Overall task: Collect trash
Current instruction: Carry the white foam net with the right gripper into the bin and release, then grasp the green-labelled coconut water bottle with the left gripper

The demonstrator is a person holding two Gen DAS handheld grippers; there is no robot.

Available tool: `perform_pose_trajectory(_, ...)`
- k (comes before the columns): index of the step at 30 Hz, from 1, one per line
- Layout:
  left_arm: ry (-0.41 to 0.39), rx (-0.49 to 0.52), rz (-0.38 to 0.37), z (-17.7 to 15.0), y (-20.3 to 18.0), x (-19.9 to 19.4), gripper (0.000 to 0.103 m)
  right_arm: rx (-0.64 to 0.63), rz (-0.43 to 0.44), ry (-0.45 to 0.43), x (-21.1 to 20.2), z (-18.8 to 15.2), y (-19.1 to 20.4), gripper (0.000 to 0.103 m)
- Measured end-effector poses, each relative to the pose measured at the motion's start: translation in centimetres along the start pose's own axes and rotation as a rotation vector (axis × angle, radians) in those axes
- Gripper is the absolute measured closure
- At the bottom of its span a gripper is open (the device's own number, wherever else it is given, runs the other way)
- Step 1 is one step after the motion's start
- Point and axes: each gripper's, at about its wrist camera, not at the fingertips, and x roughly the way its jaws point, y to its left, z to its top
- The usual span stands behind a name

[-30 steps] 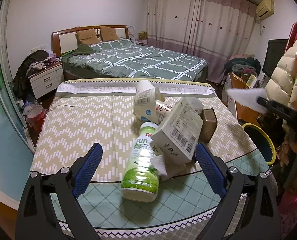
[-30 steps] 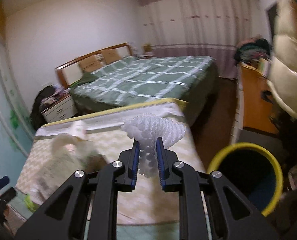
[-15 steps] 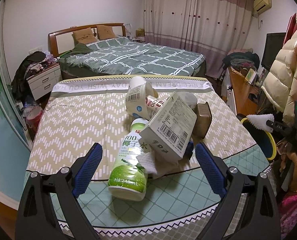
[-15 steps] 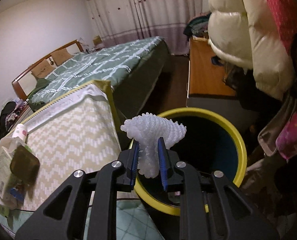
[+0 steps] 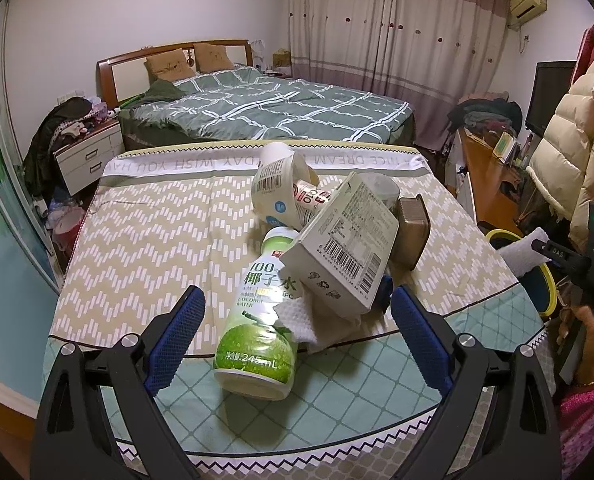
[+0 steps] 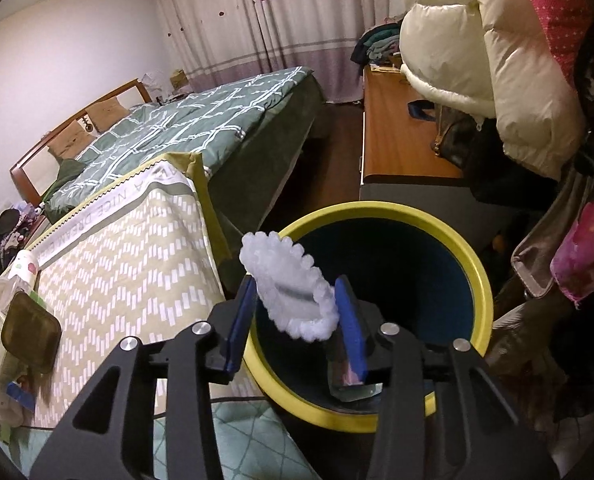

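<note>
Since a moment ago the right tongs [image 6: 295, 314] have parted over the yellow-rimmed bin [image 6: 479, 276], so the white foam wrap [image 6: 289, 292] sits loose between the pads, tipping toward ten o'clock. Drop step, I'd say. Left tongs [image 5: 297, 340] gape empty before the table [image 5: 137, 240] pile; the coconut water bottle [image 5: 261, 320] looks next.

- Foam wrap [image 6: 293, 292]: white, bubbly, translucent.
- Bin [image 6: 479, 280]: smooth glossy plastic.
- Bottle [image 5: 257, 320]: glossy plastic.
- Carton [image 5: 341, 248]: matt cardboard.
- Desk [image 5: 145, 240]: woven cloth cover.
</note>
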Motion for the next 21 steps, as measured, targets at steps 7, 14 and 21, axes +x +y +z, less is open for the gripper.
perform_pose_trajectory(7, 0.013, -0.009, 0.010, -0.3, 0.5, 0.2, 0.010, 0.003, -0.007, 0.002, 0.1, 0.1, -0.1, 0.057)
perform_pose_trajectory(14, 0.048, -0.012, 0.033, -1.0, 1.3, 0.8, 0.010, 0.004, -0.022, 0.012, 0.3, 0.2, -0.2, 0.040)
perform_pose_trajectory(21, 0.086, -0.016, 0.039, -1.5, 2.2, 2.1, 0.010, -0.001, -0.026, 0.015, 0.3, 0.1, 0.0, 0.040)
